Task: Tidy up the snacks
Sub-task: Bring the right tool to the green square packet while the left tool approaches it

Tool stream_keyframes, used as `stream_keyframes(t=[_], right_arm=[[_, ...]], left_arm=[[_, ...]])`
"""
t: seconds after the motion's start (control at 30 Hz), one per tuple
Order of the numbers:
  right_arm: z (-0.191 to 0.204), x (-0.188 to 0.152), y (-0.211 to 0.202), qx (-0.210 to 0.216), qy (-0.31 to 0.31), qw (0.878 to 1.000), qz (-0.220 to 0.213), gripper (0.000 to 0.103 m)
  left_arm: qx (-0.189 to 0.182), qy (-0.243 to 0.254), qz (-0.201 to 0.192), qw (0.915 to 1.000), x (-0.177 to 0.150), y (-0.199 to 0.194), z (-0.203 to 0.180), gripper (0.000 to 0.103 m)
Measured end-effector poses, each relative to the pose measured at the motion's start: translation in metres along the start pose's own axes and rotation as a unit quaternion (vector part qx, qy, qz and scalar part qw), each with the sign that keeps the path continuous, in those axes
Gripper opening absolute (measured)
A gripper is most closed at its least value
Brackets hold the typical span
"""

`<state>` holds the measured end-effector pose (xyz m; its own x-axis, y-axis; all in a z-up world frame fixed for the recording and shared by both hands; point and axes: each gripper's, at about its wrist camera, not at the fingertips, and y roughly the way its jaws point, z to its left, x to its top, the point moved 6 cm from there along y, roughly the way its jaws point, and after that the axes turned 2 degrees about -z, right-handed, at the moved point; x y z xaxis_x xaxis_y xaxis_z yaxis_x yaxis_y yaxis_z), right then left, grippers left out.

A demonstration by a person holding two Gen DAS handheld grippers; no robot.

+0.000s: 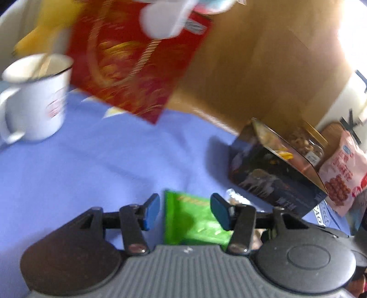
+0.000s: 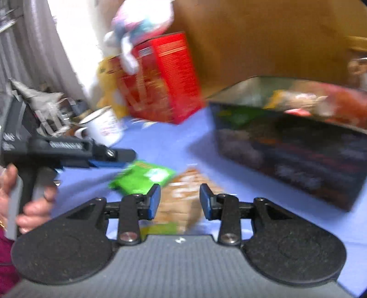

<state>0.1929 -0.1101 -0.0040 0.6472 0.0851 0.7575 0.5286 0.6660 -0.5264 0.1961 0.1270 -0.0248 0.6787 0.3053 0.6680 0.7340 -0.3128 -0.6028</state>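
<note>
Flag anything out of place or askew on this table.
Two snacks lie loose on the blue cloth outside the dark box: a green packet and a tan packet. The red box leans, though the fisheye view may exaggerate that.

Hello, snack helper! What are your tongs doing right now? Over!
Left tongs open over the green packet, not gripping. Right tongs open over the tan snack pack. Dark snack box nearby, path clear.

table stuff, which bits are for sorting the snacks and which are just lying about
For the job:
green packet
tan snack pack
dark tin
pink bag
left gripper
right gripper

Lying about:
white mug
red box
soft toy
blue cloth
</note>
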Motion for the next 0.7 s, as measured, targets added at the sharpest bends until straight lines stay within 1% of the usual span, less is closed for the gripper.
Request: stream_keyframes(t=[0.03,0.07,0.1,0.13,0.2,0.27,0.3,0.33,0.4,0.43,0.53,0.63,0.7], right_arm=[[0.010,0.000,0.005,0.009,-0.014,1.000,0.004,0.040],[0.021,-0.002,0.011,0.014,-0.036,0.999,0.009,0.042],[0.033,-0.005,0.017,0.014,-0.059,0.998,0.016,0.043],[0.041,-0.008,0.026,0.009,-0.078,0.997,0.023,0.045],[0.051,-0.010,0.040,-0.009,-0.114,0.993,0.027,0.046],[0.062,-0.012,0.049,-0.028,-0.153,0.987,0.029,0.046],[0.066,-0.013,0.053,-0.032,-0.161,0.986,0.035,0.045],[0.067,-0.015,0.055,-0.035,-0.164,0.985,0.037,0.044],[0.073,-0.020,0.050,-0.053,-0.187,0.980,0.030,0.042],[0.077,-0.022,0.046,-0.053,-0.195,0.979,0.028,0.039],[0.088,-0.030,0.031,-0.036,-0.199,0.979,0.021,0.038],[0.103,-0.046,0.016,0.002,-0.203,0.979,0.028,0.038],[0.112,-0.059,0.005,0.020,-0.217,0.975,0.033,0.040]], left_arm=[[0.006,-0.013,-0.002,0.9999,-0.001,-0.002,0.009,0.061],[0.008,-0.023,0.000,0.9997,-0.001,-0.002,0.014,0.062],[0.002,-0.033,0.008,0.9994,-0.002,0.000,0.017,0.061],[-0.008,-0.036,0.010,0.9993,-0.001,0.001,0.017,0.061],[-0.018,-0.035,0.013,0.9992,-0.002,0.001,0.012,0.060],[-0.026,-0.027,0.019,0.9991,-0.008,0.004,0.003,0.047],[-0.024,-0.021,0.025,0.9992,-0.011,0.006,-0.002,0.036],[-0.012,-0.013,0.022,0.9996,-0.014,0.007,-0.005,0.036],[-0.007,-0.007,0.015,0.9998,-0.019,0.001,-0.006,0.035],[-0.010,-0.011,0.015,0.9998,-0.021,-0.003,-0.005,0.034],[-0.023,-0.027,0.018,0.9992,-0.033,-0.021,-0.002,0.030],[-0.035,-0.026,0.029,0.9986,-0.053,-0.040,-0.003,0.029],[-0.043,-0.027,0.034,0.9981,-0.069,-0.056,-0.003,0.029]])
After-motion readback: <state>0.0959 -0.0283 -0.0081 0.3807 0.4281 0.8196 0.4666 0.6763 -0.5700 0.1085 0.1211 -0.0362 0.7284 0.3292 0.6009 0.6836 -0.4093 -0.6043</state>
